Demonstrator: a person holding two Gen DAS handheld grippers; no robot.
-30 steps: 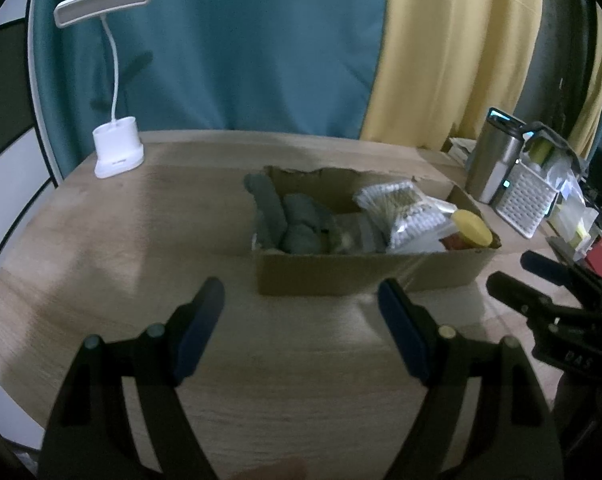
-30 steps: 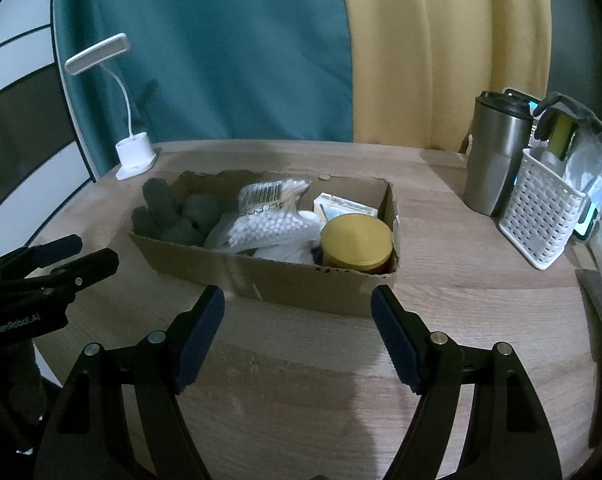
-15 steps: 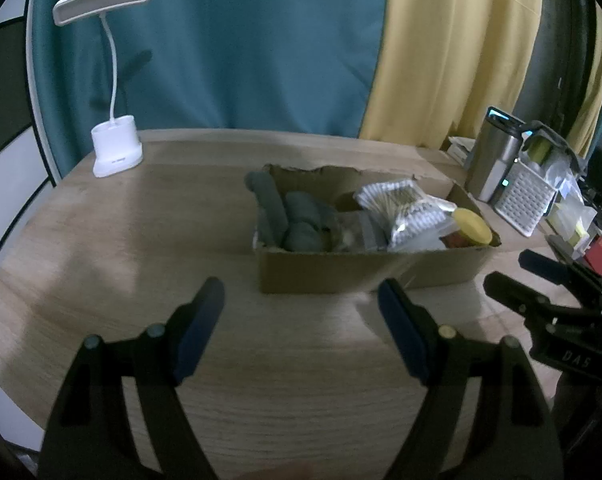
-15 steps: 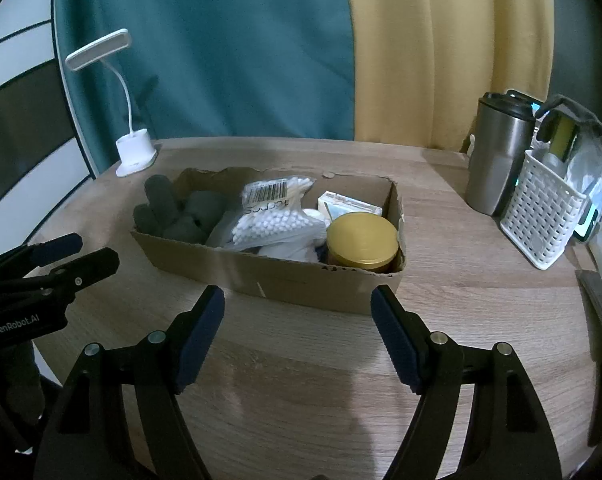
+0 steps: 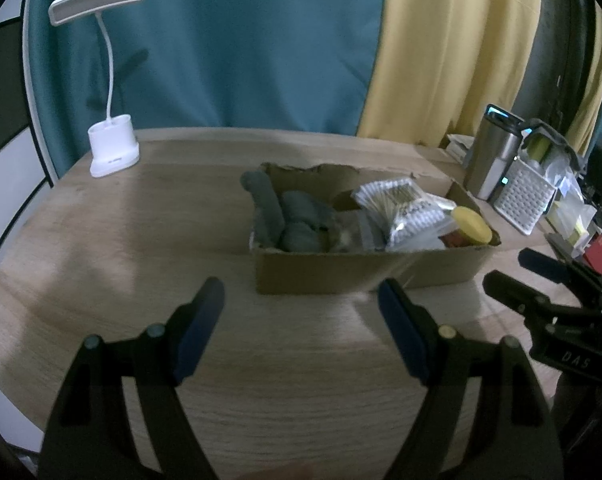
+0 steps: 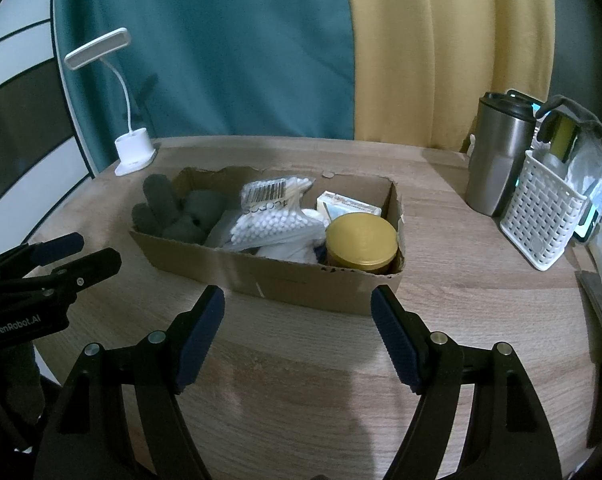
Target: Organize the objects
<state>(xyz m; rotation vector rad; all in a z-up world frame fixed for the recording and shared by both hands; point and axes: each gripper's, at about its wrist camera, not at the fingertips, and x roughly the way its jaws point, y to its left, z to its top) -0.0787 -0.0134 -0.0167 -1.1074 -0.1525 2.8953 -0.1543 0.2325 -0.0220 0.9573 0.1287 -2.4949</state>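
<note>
a shallow brown cardboard box with torn, ragged edges (image 6: 301,284) sits near the middle of a pale wood-grain table (image 6: 441,320). packed inside it, from one end to the other: soft grey knitted gloves (image 6: 177,210), a crinkly clear plastic bag of white cotton swabs (image 6: 273,220) with a barcode label, a small flat printed carton (image 6: 347,204), and a round jar with a smooth gold lid (image 6: 361,238).

the left gripper (image 5: 301,320) and the right gripper (image 6: 297,322), both black with ribbed blue pads, hover just short of the box, jaws spread wide with nothing between them.

beyond the box stand a white gooseneck desk lamp (image 6: 131,152), a brushed steel travel tumbler (image 6: 497,152) and a white woven plastic basket (image 6: 541,216). teal and yellow curtains hang behind.
</note>
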